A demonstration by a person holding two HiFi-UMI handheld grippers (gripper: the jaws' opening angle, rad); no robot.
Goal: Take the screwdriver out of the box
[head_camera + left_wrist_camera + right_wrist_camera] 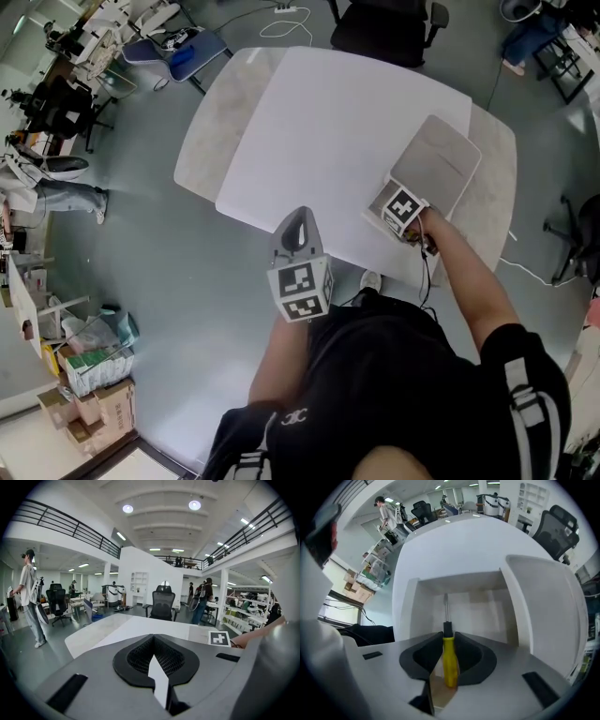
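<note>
1. Nearest me, my left gripper (154, 645) hovers at the white table's (319, 122) near edge, jaws closed on nothing.
2. My right gripper (449, 635) clamps the yellow-handled, metal-shafted screwdriver (450, 663), shaft pointing into the open white box (459, 581) on the right.

Right gripper view: screwdriver (449, 657) handle butt sits down betw. the jaws of right gripper (449, 637), out of sight. Shaft tip fades vs. back wall of box (412, 606), so tip type can't be told. Lid (543, 602) far side is cut by the round pic border.

Head view: right gripper's marker cube covers its jaws, the screwdriver & most of the box inside. Person (403, 375) is cut at bottom edge, bystander (52, 183) at left edge.

Left gripper view: left gripper (157, 663) body blocks near part of table (122, 627).
</note>
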